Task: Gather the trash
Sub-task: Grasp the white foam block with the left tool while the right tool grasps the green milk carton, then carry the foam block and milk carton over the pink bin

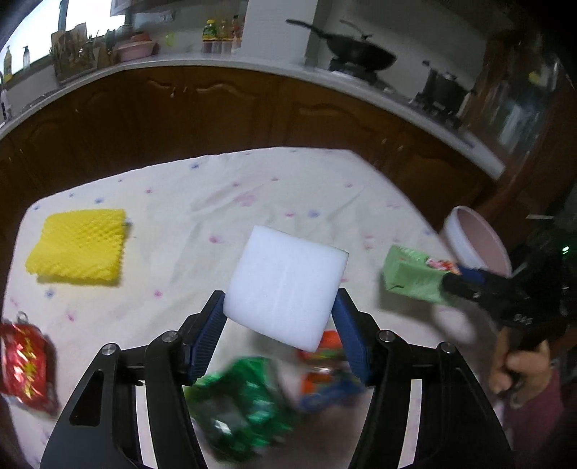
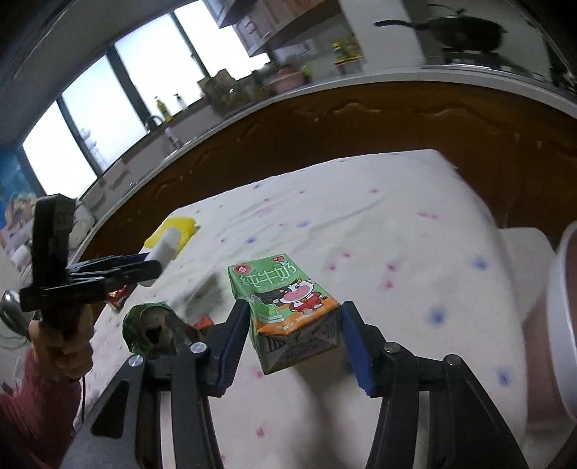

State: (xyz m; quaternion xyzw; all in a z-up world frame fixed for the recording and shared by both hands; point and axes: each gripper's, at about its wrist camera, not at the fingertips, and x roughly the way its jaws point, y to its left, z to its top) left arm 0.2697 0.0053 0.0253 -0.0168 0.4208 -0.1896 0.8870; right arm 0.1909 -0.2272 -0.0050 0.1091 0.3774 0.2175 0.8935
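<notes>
Both tongs hold trash above the flowered tablecloth point(image 1: 223, 187).
Left gripper point(image 1: 281, 314) clamps a white foam block point(image 1: 285, 285) at frame centre; right gripper point(image 2: 294, 324) clamps a green milk carton point(image 2: 285, 306).

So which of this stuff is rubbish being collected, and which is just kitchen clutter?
Part of the job:
white foam block, in left gripper
green milk carton, in right gripper
red wrapper
green wrapper
pink bin

Just lying about:
wok
bottles

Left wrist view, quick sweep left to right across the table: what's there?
Red wrapper → yellow foam pad → white foam block in the left gripper → green milk carton in the right gripper → pink bin.
</notes>
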